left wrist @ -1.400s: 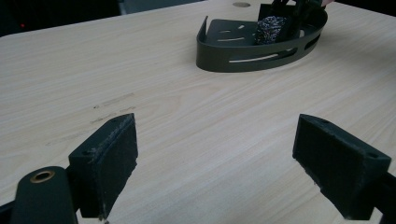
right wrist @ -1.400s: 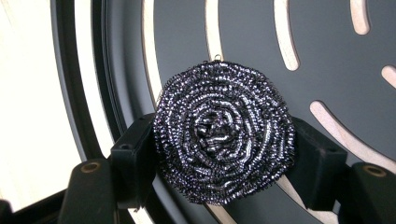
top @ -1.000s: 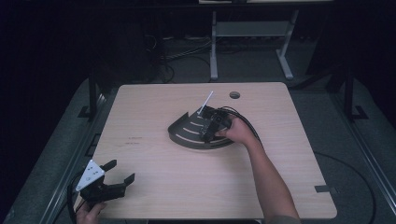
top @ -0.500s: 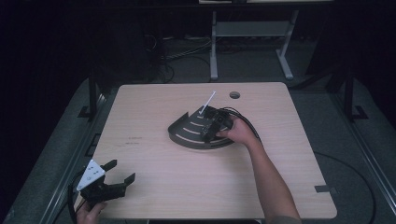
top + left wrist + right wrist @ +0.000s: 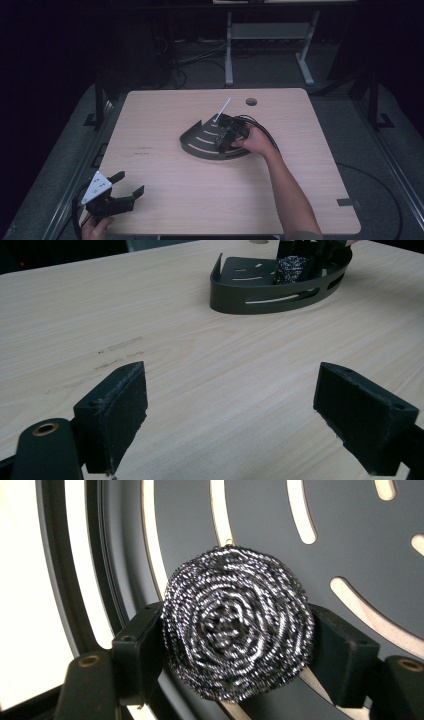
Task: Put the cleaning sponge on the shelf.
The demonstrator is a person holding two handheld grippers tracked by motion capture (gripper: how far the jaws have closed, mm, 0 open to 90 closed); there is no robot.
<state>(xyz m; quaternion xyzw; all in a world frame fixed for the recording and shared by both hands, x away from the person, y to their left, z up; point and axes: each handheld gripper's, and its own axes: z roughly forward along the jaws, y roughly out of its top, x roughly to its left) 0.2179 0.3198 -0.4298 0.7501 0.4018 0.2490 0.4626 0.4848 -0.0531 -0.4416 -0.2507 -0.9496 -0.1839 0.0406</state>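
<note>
From the high view, a light wood-grain counter point(image 5: 165, 125) carries a dark fan-shaped caddy point(image 5: 202, 144) with pale slots cut through its floor and a low curved wall along one side. The person's right hand point(image 5: 257, 142) rests at the caddy's edge, holding the right tongs point(image 5: 227, 136) over the tray floor; a thin white stick point(image 5: 221, 110) slants up from behind them. What the tongs carry is too dark to make out from up there.

The right gripper view settles it: a steel wool scourer point(image 5: 235, 622), a round coil of shiny woven metal strands, sits squeezed between the two black pads, one pressing each side. Behind it lies the caddy's smooth dark floor point(image 5: 260, 535), with long curved slots showing pale counter through them and a ridged rim at the left.

The left gripper view gives the side angle the others lack. Across the bare wood stands the caddy's curved wall point(image 5: 272, 292), pierced by long slots, and the scourer's glittering bundle point(image 5: 290, 270) shows just above that wall, inside the tray, with the dark tongs around it.

The left tongs point(image 5: 126, 184), held by the left hand point(image 5: 95, 227) at the counter's near-left corner, are spread wide with nothing between them; their pads point(image 5: 117, 412) look rough and fuzzy-faced, hovering low over the wood, well apart from the caddy.
</note>
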